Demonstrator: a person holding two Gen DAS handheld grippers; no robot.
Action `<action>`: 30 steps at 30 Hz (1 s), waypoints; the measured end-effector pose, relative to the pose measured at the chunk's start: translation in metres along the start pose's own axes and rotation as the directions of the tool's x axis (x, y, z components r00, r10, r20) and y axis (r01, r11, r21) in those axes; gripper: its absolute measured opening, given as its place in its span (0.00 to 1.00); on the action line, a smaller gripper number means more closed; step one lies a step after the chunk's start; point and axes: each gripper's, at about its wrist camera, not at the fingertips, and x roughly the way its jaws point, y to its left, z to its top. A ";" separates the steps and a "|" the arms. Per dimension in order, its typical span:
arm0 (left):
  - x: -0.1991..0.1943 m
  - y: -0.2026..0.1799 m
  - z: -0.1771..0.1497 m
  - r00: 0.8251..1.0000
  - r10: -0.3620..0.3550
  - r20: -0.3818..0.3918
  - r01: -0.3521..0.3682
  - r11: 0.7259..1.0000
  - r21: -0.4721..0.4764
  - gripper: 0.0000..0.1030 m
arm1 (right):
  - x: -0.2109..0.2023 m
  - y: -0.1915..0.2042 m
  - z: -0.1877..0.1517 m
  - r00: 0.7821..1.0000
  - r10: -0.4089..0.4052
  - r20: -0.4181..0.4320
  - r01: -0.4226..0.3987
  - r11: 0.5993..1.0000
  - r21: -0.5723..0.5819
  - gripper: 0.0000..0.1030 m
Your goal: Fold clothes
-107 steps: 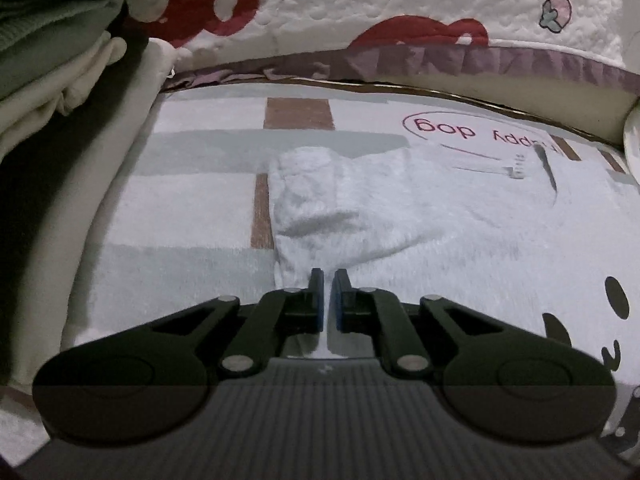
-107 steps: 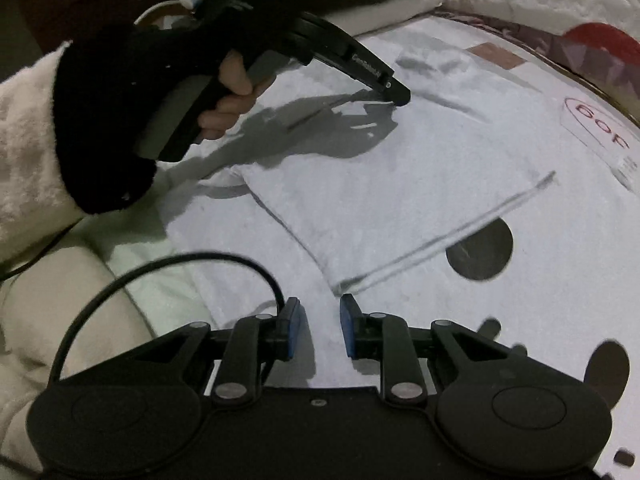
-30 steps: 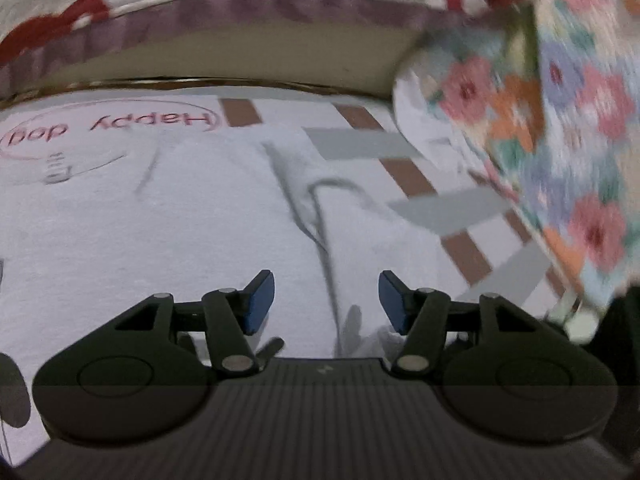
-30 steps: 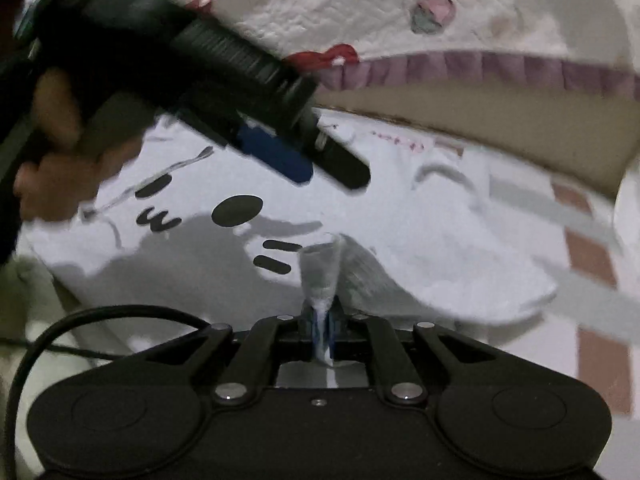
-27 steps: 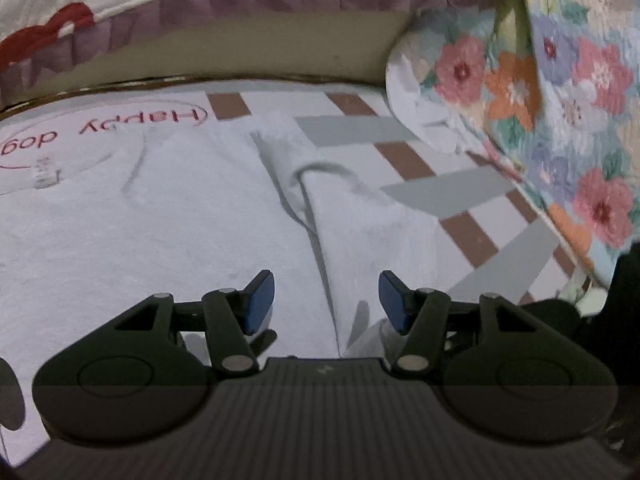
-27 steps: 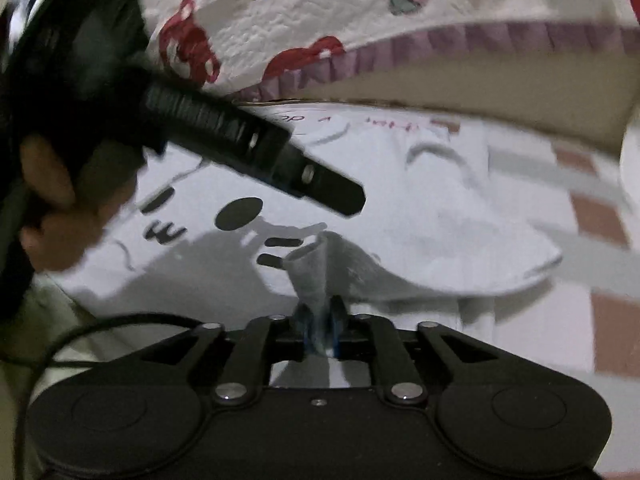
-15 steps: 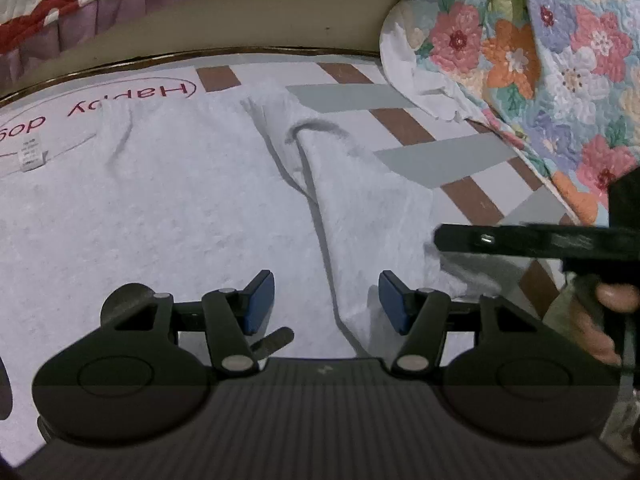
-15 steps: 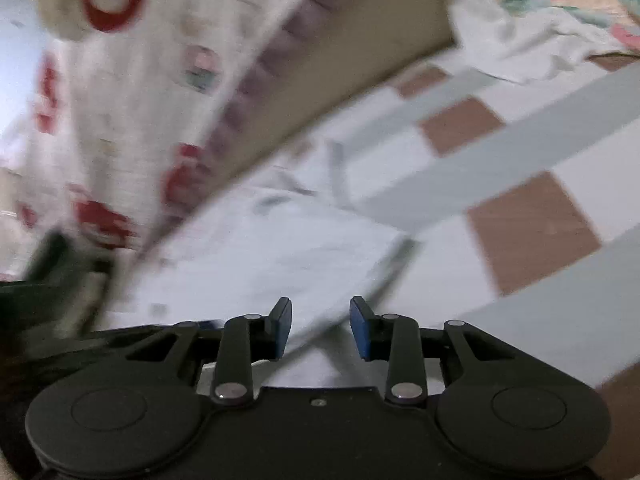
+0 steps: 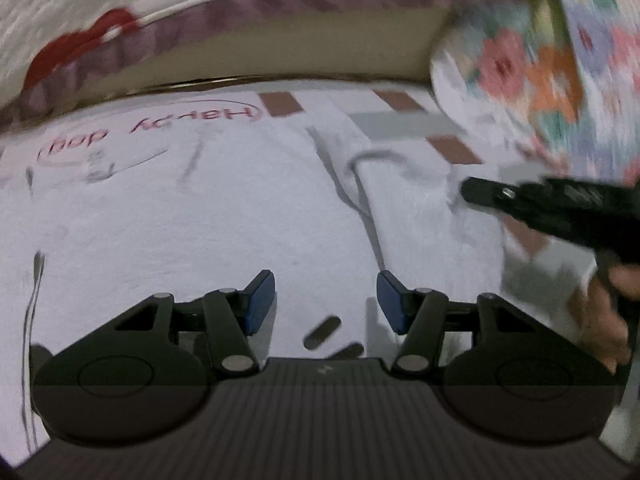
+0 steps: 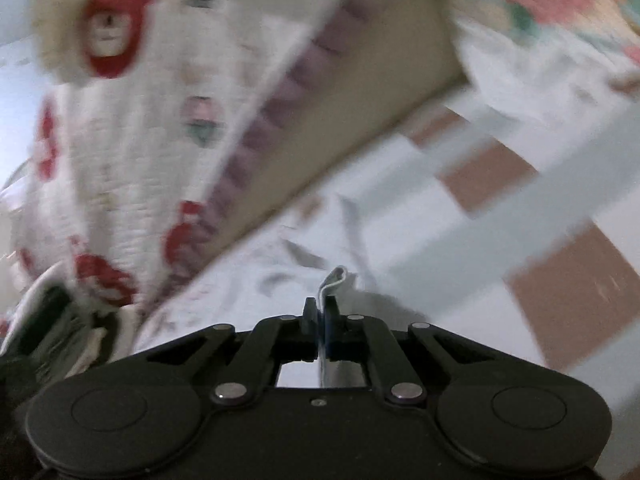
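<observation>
Found the white fleece garment with the dark dog-face print (image 9: 180,220) spread flat on the checked grey, white and brown bed sheet (image 9: 400,126), collar label toward the far edge. Found its right sleeve (image 9: 420,216) doubled alongside the body, long axis running near to far, just right of the left gripper (image 9: 326,300). Noted that gripper's jaws spread wide, holding nothing, hovering over the garment's near middle. Saw the right gripper (image 10: 320,308) pinched tight on a thin upright ridge of the white fabric (image 10: 334,280); from the left wrist view, placed its tip (image 9: 468,194) at the sleeve's far right edge. Judged the right gripper the nearer one, already in charge of the sleeve, and the likely next move a carry leftward across the body, square to that long axis, with the left free to pin the crease. Saw no basket or box; only a blurred floral quilt (image 9: 540,60) at right.
</observation>
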 end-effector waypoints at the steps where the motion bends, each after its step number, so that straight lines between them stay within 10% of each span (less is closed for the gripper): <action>1: -0.003 0.008 0.002 1.000 0.002 0.019 -0.001 0.999 -0.042 0.53 | -0.001 0.010 0.003 1.000 0.030 0.005 -0.030 0.999 -0.023 0.05; 12: -0.028 0.084 0.013 0.989 0.123 0.083 -0.098 0.961 -0.260 0.54 | 0.055 0.089 -0.013 0.948 0.171 -0.270 -0.214 0.967 -0.139 0.17; 17: -0.027 0.094 0.012 0.995 0.088 0.057 -0.068 0.956 -0.286 0.55 | 0.018 0.089 -0.027 0.961 0.053 -0.270 -0.144 0.932 -0.332 0.41; 23: -0.009 0.069 0.014 0.995 -0.094 0.016 0.095 0.963 -0.252 0.59 | -0.048 0.045 -0.040 0.958 -0.138 -0.251 0.009 0.890 -0.455 0.42; 30: 0.027 0.038 0.012 0.995 -0.064 -0.075 0.056 0.994 -0.099 0.65 | -0.051 0.043 -0.067 0.935 -0.281 -0.218 0.082 0.767 -0.636 0.39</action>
